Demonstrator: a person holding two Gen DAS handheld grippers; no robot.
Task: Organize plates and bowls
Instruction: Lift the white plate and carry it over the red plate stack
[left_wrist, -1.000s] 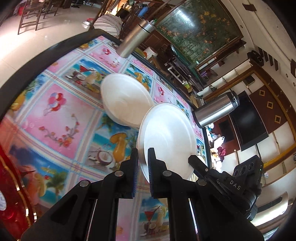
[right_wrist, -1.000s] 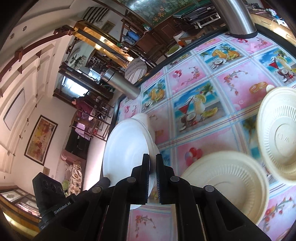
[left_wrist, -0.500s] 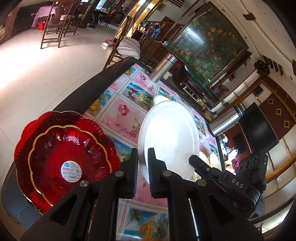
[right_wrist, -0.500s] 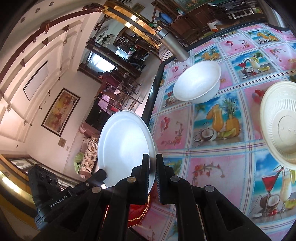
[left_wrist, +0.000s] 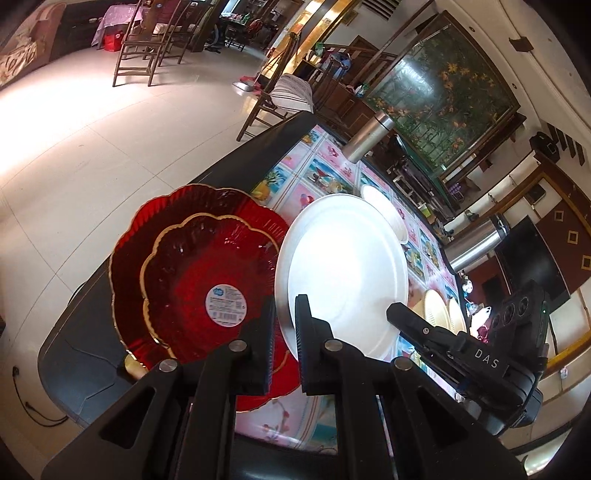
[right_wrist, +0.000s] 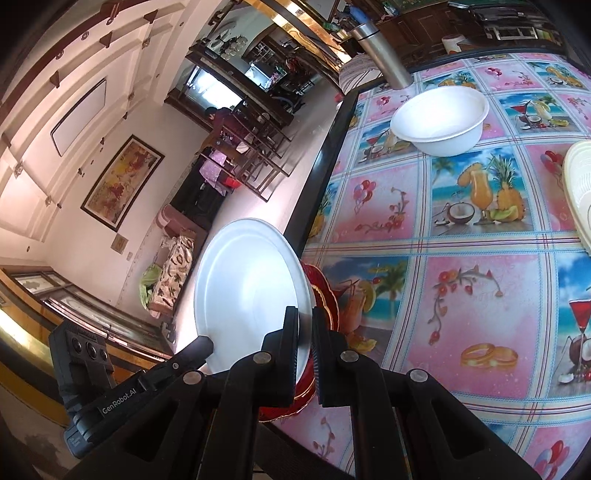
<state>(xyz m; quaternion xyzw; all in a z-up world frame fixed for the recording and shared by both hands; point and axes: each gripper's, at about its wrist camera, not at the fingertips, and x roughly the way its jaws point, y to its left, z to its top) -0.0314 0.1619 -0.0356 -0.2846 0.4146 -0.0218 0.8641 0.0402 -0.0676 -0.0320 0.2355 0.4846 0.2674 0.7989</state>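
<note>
Both grippers' fingers astride white plate rim.

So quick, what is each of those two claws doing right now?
Left gripper: shut on the rim of the round white plastic plate.
Right gripper: shut on the same plate's rim.

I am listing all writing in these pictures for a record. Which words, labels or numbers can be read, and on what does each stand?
"DAS": on the black body of the right tool, seen from the left wrist.
"GenRobot.AI": on the black body of the left tool, seen from the right wrist.
Round sticker in the red plate: print too small to read.
White plate and white bowl: no text visible.
</note>
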